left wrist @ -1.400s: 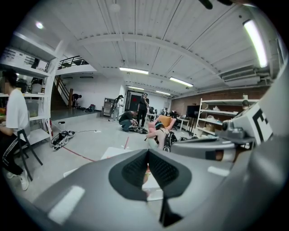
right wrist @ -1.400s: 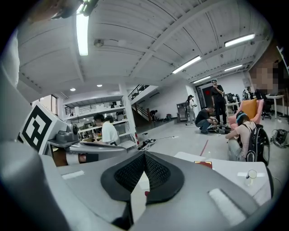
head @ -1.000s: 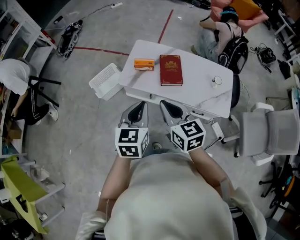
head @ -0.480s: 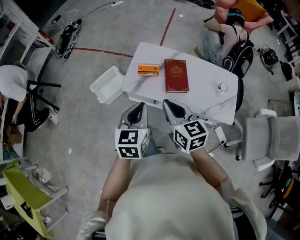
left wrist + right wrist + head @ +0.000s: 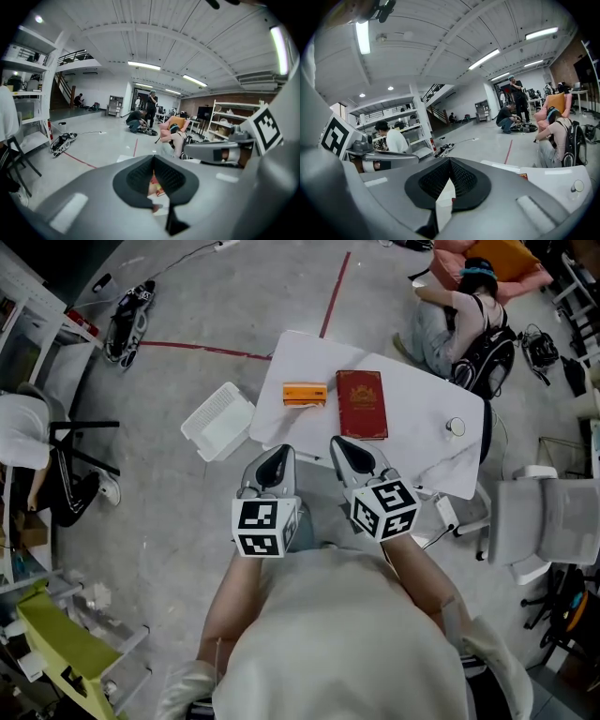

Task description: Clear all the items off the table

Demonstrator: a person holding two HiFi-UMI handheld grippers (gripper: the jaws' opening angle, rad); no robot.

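A white table [image 5: 417, 399] stands ahead of me on the grey floor. On it lie a dark red book [image 5: 361, 404], an orange box [image 5: 305, 393] to its left, and a small round white object [image 5: 456, 427] near the right edge. My left gripper [image 5: 275, 457] is shut and empty, held just short of the table's near edge. My right gripper [image 5: 345, 448] is also shut and empty, its tip at the near edge below the book. In the left gripper view the left gripper [image 5: 154, 176] points at the table, with the book [image 5: 156, 186] glimpsed past the pads.
A white plastic basket [image 5: 217, 420] lies on the floor left of the table. A grey chair [image 5: 547, 521] stands at the right. A person with a backpack [image 5: 469, 315] sits on the floor beyond the table. A red tape line [image 5: 333, 287] crosses the floor.
The table and its items have shifted rightward and slightly nearer in the head view as I moved. Both grippers stay shut and keep their place before me.
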